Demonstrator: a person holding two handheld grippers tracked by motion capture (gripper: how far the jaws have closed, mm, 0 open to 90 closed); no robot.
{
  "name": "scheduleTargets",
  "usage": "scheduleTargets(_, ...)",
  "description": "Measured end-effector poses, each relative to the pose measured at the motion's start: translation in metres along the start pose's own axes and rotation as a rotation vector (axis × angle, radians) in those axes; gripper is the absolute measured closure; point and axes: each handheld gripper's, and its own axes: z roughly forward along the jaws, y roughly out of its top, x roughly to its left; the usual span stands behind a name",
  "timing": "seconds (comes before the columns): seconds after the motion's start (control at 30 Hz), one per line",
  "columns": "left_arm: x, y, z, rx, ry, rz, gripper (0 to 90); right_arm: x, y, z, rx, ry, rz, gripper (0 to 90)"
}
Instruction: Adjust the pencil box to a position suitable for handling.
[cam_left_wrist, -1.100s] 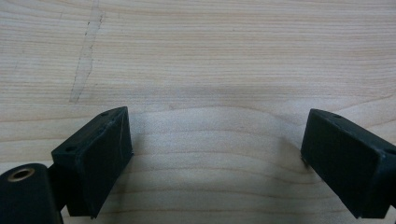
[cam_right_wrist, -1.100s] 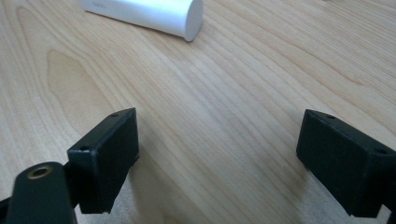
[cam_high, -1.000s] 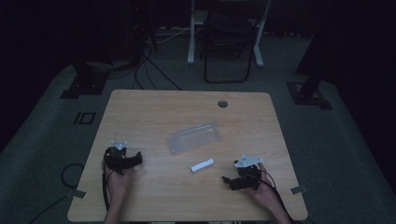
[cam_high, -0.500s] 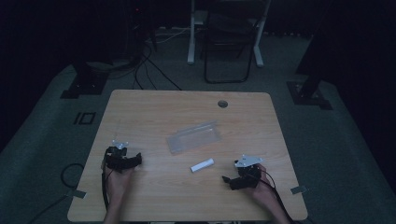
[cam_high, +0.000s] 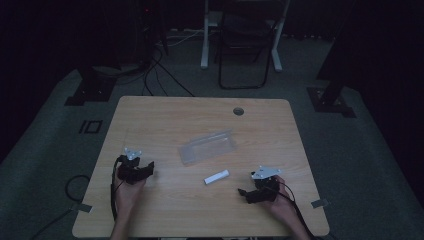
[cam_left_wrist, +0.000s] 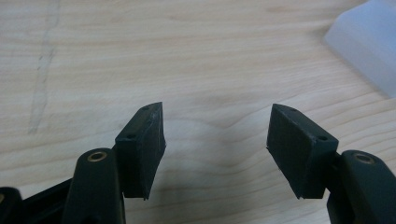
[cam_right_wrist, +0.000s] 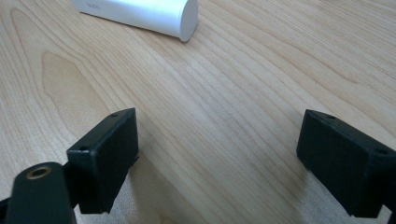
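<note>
White stick lies between both tools — untouched.

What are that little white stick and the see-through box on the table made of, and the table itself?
The white cylinder looks like smooth matte plastic or coated metal: an even sheen and a flat end cap; which one I cannot tell. The clear tray seems to be thin translucent plastic, since the wood shows faintly through it. The table looks like light wood or wood-grain laminate, with visible grain lines.
</note>
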Motion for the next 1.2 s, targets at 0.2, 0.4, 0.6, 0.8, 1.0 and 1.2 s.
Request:
scheduleTargets(0.2,-0.005,0.013,-0.008,-0.031,-0.057,0.052,38.2,0.0,0.0,0.0,0.0,-0.003,0.001,12.9)
scheduleTargets(0.4,-0.011,0.022,-0.011,-0.055,-0.106,0.084,40.9,0.0,0.0,0.0,0.0,-0.006,0.006,12.9)
scheduleTargets(0.6,-0.02,0.033,-0.012,-0.074,-0.137,0.129,42.4,0.0,0.0,0.0,0.0,-0.006,0.005,12.9)
scheduleTargets(0.8,-0.028,0.042,-0.009,-0.078,-0.157,0.162,45.4,0.0,0.0,0.0,0.0,-0.006,0.006,12.9)
scheduleTargets(1.0,-0.038,0.049,-0.003,-0.068,-0.179,0.19,49.9,0.0,0.0,0.0,0.0,-0.006,0.006,12.9)
scheduleTargets(1.2,-0.048,0.057,0.001,-0.074,-0.189,0.222,52.6,-0.001,0.0,0.0,-0.001,-0.007,0.005,12.9)
